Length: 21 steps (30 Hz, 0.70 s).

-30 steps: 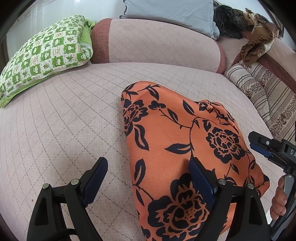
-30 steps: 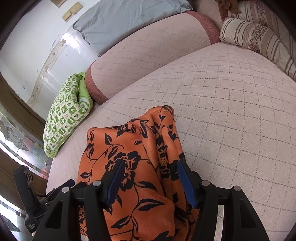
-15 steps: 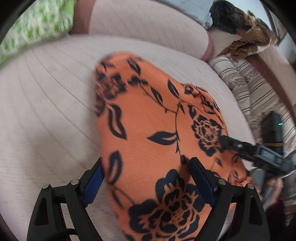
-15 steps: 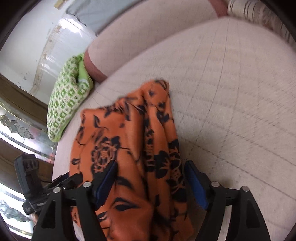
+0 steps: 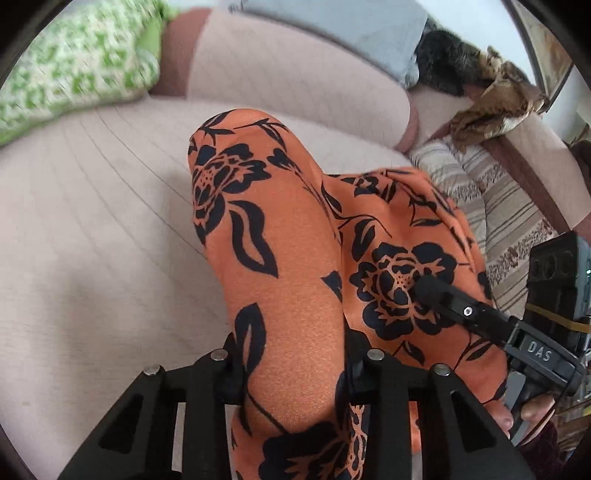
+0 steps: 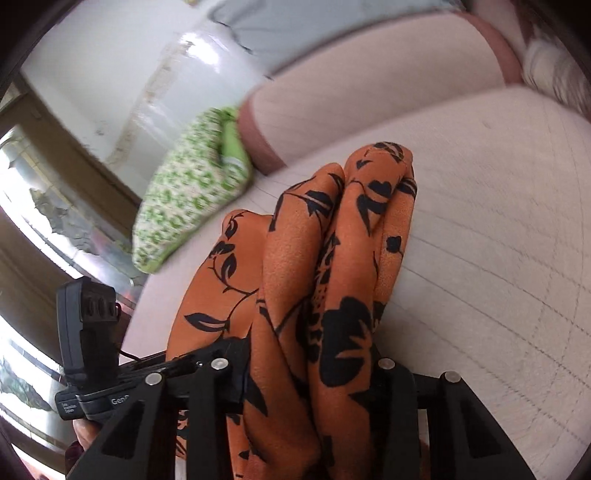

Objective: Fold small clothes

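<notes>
An orange garment with a black flower print [image 5: 280,236] lies bunched on the pink quilted sofa seat [image 5: 92,229]. My left gripper [image 5: 291,365] is shut on the near edge of the garment, and cloth bulges up between its jaws. My right gripper [image 6: 310,369] is shut on a thick gathered fold of the same garment [image 6: 340,266], which hangs lifted off the seat [image 6: 498,258]. The right gripper's fingertip also shows in the left wrist view [image 5: 443,295], resting against the cloth.
A green and white checked pillow [image 5: 70,70] lies at the back left, also seen in the right wrist view [image 6: 188,192]. A grey cushion [image 5: 332,33] and the sofa backrest [image 5: 288,85] are behind. Striped cushions [image 5: 498,206] and a brown cloth [image 5: 491,99] sit to the right.
Both grippers went from open around the garment to shut on it. The cloth is now gathered and lifted, and both views have tilted.
</notes>
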Each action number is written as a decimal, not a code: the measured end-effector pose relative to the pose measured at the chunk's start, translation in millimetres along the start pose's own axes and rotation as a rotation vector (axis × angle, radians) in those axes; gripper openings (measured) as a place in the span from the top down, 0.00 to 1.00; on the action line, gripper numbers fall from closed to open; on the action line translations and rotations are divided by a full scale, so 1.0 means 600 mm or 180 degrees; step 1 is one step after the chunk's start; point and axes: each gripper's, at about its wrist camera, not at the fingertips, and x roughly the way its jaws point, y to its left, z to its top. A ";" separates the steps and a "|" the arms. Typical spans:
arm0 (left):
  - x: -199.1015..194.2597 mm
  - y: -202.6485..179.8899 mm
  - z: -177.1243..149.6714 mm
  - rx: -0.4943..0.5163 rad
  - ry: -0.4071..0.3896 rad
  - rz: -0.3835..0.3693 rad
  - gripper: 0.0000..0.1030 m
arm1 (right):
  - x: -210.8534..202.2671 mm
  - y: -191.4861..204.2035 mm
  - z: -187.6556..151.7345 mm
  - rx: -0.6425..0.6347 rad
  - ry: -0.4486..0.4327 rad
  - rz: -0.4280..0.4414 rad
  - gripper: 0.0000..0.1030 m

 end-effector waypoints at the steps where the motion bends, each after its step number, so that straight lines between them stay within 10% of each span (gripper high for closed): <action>1: -0.021 0.005 -0.003 0.0015 -0.0052 0.0066 0.64 | -0.001 0.010 0.000 0.0009 -0.0024 0.0070 0.60; 6: -0.038 0.056 -0.040 -0.0158 0.0162 0.0615 0.49 | 0.047 0.028 -0.016 0.0254 0.0293 0.0345 0.51; 9: -0.025 0.085 -0.062 -0.0244 0.0265 0.1038 0.25 | 0.107 0.040 -0.044 0.0148 0.0723 -0.0238 0.43; 15: -0.173 0.016 -0.082 -0.0056 -0.0715 0.1769 0.16 | -0.036 0.106 -0.051 -0.0258 -0.0173 -0.0661 0.35; 21: -0.286 -0.061 -0.112 0.0220 -0.1120 0.2045 0.09 | -0.181 0.203 -0.113 -0.0564 -0.0817 -0.0729 0.29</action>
